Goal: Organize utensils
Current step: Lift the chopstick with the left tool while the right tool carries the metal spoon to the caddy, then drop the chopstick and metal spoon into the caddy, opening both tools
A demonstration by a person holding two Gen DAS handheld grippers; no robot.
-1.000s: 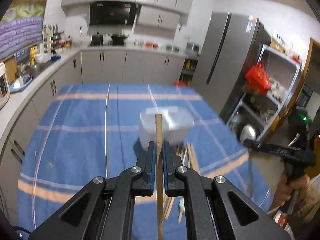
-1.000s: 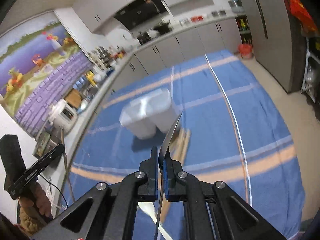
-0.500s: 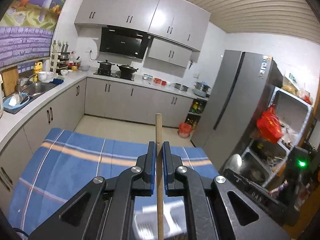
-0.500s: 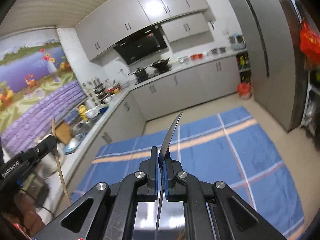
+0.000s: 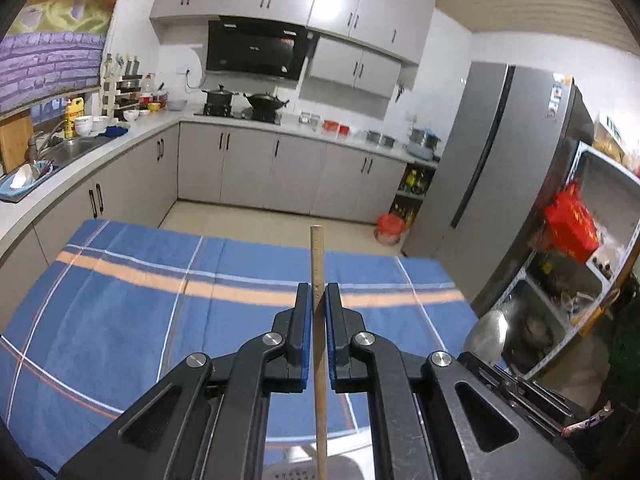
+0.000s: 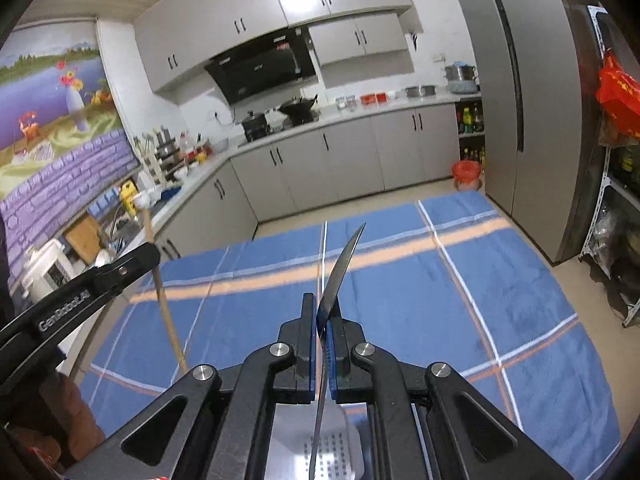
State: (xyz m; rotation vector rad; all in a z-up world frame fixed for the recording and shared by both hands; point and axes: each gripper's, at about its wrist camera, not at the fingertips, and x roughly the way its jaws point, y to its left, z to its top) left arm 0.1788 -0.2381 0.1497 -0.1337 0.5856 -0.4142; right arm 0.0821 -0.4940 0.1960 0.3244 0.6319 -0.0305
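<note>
Both tongs have tilted up since a second ago, so the white holder now sits right below them. My left tongs clench a chopstick upright; my right tongs clench a spoon, both poised to drop in. Beyond lies the blue tablecloth.

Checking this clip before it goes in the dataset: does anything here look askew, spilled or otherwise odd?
Nothing looks spilled or damaged. The left gripper clamps a wooden chopstick upright; the right gripper clamps a metal spoon edge-on, its tip leaning right. The blue tablecloth lies flat.
</note>
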